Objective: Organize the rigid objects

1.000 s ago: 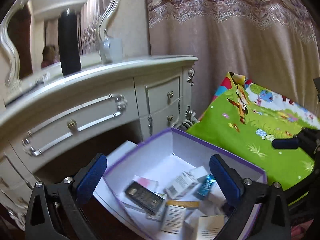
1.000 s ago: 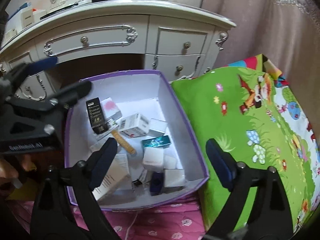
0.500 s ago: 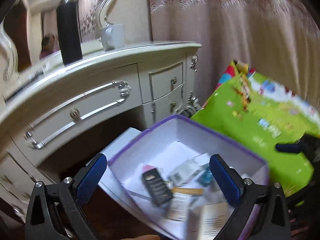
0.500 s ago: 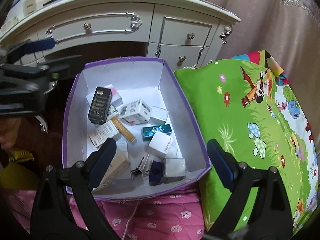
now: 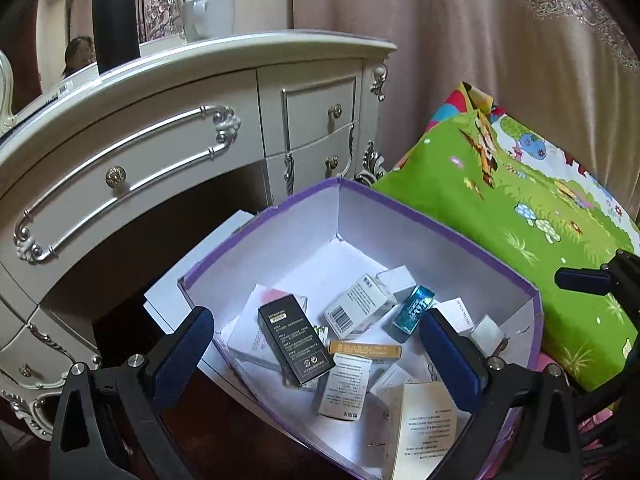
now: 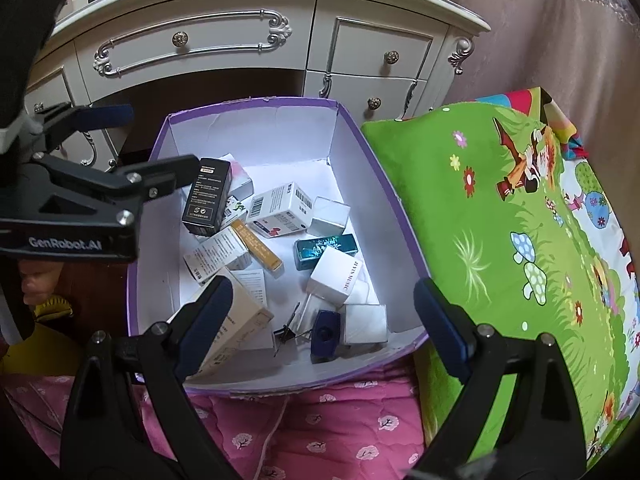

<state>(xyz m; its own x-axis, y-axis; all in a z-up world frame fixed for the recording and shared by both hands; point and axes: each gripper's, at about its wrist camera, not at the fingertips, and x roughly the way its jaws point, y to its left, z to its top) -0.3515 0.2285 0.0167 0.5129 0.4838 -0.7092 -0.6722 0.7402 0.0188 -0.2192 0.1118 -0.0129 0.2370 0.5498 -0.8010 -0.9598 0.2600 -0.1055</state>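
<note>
Above purple box [image 6: 400, 216], both claws empty, spread

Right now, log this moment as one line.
left claw: open, empty | right claw: open, empty | purple box: holds cartons | phase: hovering

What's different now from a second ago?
The black carton has turned from lying flat to propped more upright, while the left gripper swung in over the purple box. Both grippers, including the right gripper, remain open and empty; other cartons unmoved.
</note>
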